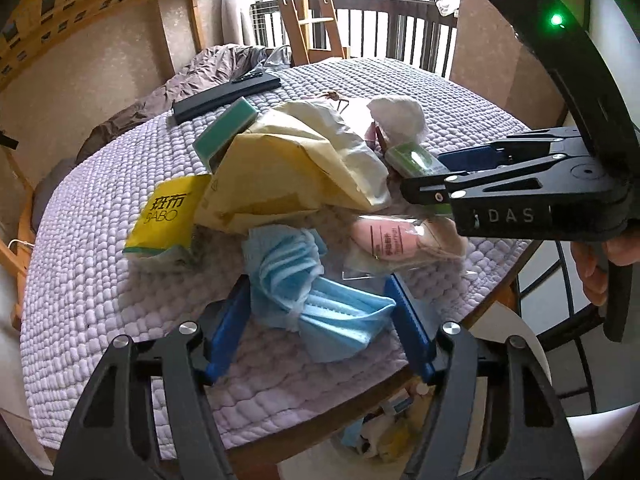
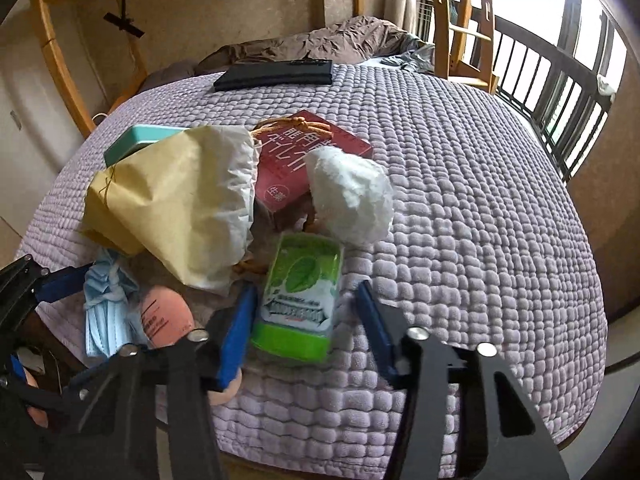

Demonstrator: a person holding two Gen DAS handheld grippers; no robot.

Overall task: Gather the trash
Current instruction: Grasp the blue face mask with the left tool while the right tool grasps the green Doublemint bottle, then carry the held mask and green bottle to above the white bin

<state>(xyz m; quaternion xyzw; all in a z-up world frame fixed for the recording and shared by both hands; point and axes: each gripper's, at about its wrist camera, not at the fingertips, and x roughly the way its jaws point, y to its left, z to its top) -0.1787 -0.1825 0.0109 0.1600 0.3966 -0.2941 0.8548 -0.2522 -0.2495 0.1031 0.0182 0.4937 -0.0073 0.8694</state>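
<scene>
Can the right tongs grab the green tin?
Probably yes. The right tongs already straddle the green tin, nothing lies on top of it, and the tissue wad sits behind it.

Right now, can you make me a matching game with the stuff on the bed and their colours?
Things:
1. face mask
2. tissue pack
3. gum container
4. box

Colours:
A. red
B. green
C. yellow
D. blue

Pairs: 1-D, 2-C, 3-B, 4-A
</scene>
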